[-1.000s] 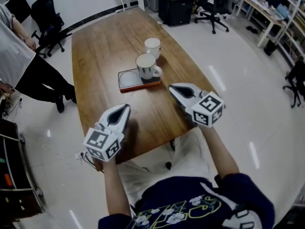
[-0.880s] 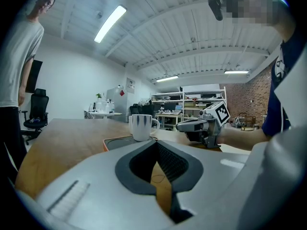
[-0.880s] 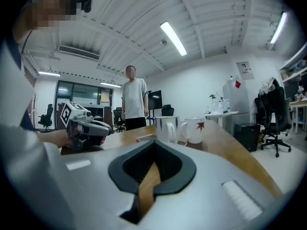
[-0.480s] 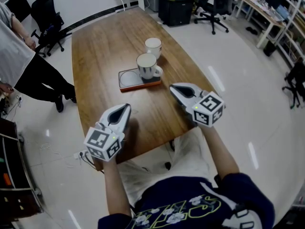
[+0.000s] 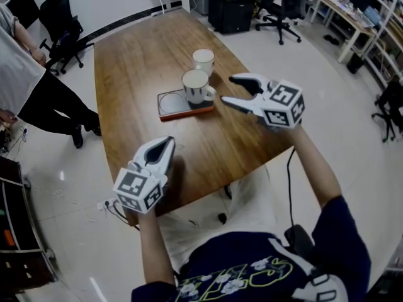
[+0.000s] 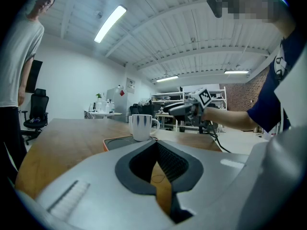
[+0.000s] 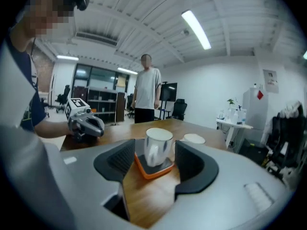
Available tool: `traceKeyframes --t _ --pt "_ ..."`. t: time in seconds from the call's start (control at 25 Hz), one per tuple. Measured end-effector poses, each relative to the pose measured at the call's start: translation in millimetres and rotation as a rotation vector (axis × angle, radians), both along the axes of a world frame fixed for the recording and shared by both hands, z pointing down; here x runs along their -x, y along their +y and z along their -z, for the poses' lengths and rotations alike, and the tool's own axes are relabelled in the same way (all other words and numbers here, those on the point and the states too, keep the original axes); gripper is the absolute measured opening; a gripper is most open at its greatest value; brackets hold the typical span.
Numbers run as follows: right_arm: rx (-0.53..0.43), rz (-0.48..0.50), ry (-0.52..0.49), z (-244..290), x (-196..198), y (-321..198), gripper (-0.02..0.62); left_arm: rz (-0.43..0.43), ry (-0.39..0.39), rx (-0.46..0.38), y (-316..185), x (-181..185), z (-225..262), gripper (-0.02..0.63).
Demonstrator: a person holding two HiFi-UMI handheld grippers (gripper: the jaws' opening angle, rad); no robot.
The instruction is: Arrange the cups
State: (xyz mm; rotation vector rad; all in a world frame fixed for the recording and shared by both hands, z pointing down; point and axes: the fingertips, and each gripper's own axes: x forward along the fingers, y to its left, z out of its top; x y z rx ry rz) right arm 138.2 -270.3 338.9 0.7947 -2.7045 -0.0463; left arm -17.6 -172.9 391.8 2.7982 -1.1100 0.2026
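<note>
Since the earlier frame the right gripper [image 5: 229,89] has lifted off the near table edge and swung up to right of centre in the head view. Its jaws have just been opening, and they now stand apart with nothing between the pads. The left gripper [image 5: 167,142] has not shifted. It sits lower left over the wooden table [image 5: 126,68], jaws closed together and empty.

The white mug [image 5: 196,85] stands upright on the right end of a flat orange-edged tray [image 5: 170,106], upper centre of the head view. A second white cup [image 5: 203,61] sits just behind it on the bare table, close to the mug; whether they touch cannot be told.

Key relation: the mug lies just left of the right gripper's tips in the head view. In the right gripper view it sits dead ahead, framed in the gap between the two pads but still beyond them, with no contact. The mug's handle [image 5: 211,94] points toward the right gripper. The mug's axis is vertical and the jaws open roughly sideways, so they could take either the body or the handle.

The right gripper is clearly nearer. The left one is well apart from the mug, lower down the frame. The likely next move is a short push forward by the right gripper to bring the mug between its pads. If the approach drifts, the risk is nudging the handle or knocking the cup behind.
</note>
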Motion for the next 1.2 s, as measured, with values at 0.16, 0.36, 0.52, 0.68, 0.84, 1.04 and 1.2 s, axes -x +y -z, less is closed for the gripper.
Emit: traceKeyframes --t 0.16,0.36,0.52,0.68,0.84,1.04,1.2 --pt "-0.026 0.055 0.215 49 7 -52 0.26 -0.001 -0.002 0.001 1 0 1 0.002" --pt "0.143 0.203 0.584 46 24 -108 0.374 -0.006 -0.011 -0.001 1 0 -2 0.002" --pt "0.156 0.358 1.117 1 7 -132 0.433 0.001 -0.002 0.003 2 -1 -1 0.002" --pt "0.149 0.43 1.286 -26 20 -149 0.433 0.0 -0.006 0.003 3 -3 -2 0.002" --pt "0.16 0.482 1.356 -55 32 -163 0.431 0.001 -0.001 0.002 1 -4 -2 0.002" --pt "0.188 0.533 1.422 -80 30 -173 0.426 0.008 0.006 0.008 3 -4 -1 0.002" --pt "0.188 0.576 1.412 -89 31 -175 0.395 0.003 0.004 0.004 3 -4 0 0.002"
